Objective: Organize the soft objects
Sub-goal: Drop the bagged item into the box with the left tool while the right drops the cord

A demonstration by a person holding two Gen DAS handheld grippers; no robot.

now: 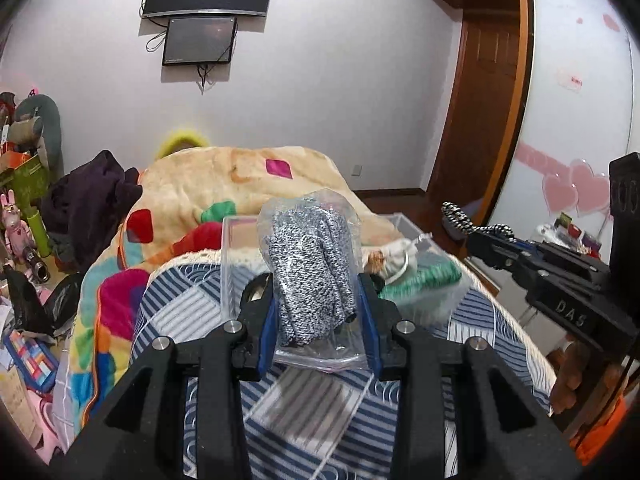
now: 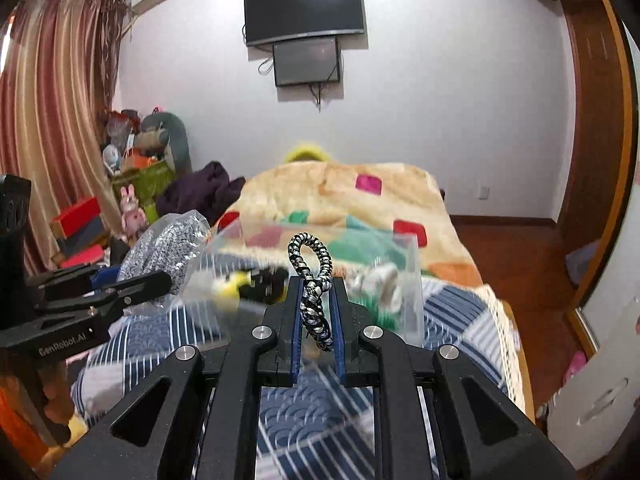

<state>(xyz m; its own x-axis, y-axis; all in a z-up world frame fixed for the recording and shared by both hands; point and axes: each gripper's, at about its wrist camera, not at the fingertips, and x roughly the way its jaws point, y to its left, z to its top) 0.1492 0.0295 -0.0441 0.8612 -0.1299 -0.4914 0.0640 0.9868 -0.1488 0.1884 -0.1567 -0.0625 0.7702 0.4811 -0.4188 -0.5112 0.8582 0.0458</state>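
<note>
A: Speckled knit bundle (image 1: 312,268), sealed in crinkly clear plastic — your left gripper (image 1: 318,304) is clamped on it, holding it upright above the striped patchwork bedspread (image 1: 304,412).

B: And your right gripper (image 2: 316,312)?

A: Pinched around a braided black-and-white cord loop (image 2: 314,280), its rounded end poking up past the blue pads (image 2: 295,312).

B: What's ahead of you?

A: A clear plastic bin (image 1: 424,240) on the bedspread, just behind the bundle, with green yarn (image 1: 424,276) and a small whitish pouch (image 1: 396,260) inside. Beyond it, a fluffy blanket (image 1: 248,184) with coloured squares, and two dark screens (image 2: 306,12) on the pale wall.
</note>
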